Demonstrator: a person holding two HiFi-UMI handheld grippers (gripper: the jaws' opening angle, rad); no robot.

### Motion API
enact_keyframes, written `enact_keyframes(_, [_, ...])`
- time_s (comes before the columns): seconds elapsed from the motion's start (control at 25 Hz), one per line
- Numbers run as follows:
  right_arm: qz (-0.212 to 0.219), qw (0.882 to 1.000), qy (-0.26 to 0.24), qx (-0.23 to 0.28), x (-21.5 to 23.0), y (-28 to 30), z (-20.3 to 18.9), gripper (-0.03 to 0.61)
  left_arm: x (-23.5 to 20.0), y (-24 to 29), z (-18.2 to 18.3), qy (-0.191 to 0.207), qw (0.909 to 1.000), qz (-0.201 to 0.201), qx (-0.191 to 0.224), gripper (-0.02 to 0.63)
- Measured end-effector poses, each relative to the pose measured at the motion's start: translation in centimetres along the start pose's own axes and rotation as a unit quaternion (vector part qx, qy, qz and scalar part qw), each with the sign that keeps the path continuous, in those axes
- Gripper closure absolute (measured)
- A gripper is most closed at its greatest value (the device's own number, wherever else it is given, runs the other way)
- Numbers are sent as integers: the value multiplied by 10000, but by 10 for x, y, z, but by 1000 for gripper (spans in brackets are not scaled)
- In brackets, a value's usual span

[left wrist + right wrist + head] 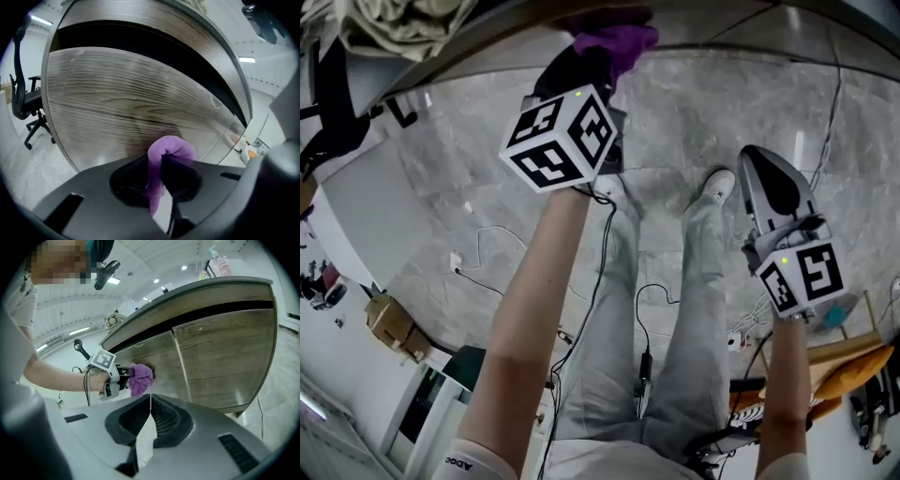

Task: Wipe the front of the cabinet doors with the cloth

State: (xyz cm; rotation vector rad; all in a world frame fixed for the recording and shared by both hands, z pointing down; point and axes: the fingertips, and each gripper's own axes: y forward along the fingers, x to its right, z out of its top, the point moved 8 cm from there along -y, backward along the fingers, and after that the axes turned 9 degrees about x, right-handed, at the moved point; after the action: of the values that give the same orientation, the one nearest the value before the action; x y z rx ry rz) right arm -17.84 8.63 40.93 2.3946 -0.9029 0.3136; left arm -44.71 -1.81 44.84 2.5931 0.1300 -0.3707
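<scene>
The left gripper (161, 164) has its jaws clamped on one purple cloth (171, 147). The cloth's long axis runs along the jaws. A rounded, bunched end sticks out past the fingertips toward the cabinet, and a thinner tail hangs down between the jaws. In the right gripper view this gripper (123, 377) is held level, pointing at the wood front. The bunched end of the cloth (140, 378) is at the door, with a dark shadow just behind it, and seems to touch it. In the head view the same cloth (614, 39) sits at the cabinet's lower edge, beyond the marker cube.

The right gripper (150, 397) has its jaws together with nothing between them. It hangs well apart from the cabinet, beside the person's right leg (755, 164).

Two cabinet doors show in the right gripper view, split by one upright seam. The cloth is on the left door (159, 345), left of the seam and about mid-height, with bare wood grain all round it. The right door (225, 352) has nothing against it. A dark gap runs above both doors under the overhanging grey surface (187, 291), which carries a bottle (220, 263).

The marble floor (487, 159) in front of the cabinet is open, with thin cables (487, 272) trailing across it. An office chair (23, 103) stands off past the cabinet's end.
</scene>
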Motion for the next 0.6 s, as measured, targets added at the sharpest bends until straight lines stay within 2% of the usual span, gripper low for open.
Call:
enact_keyframes(0.32, [207,9997,67,115,-71,64,-9,549,-103,-30,8,503,9985,132,-169,554])
enact_keyframes(0.6, [462,9988,8,127,-78,62,1,549,-133,-52,22,694,9950,706,-104,554])
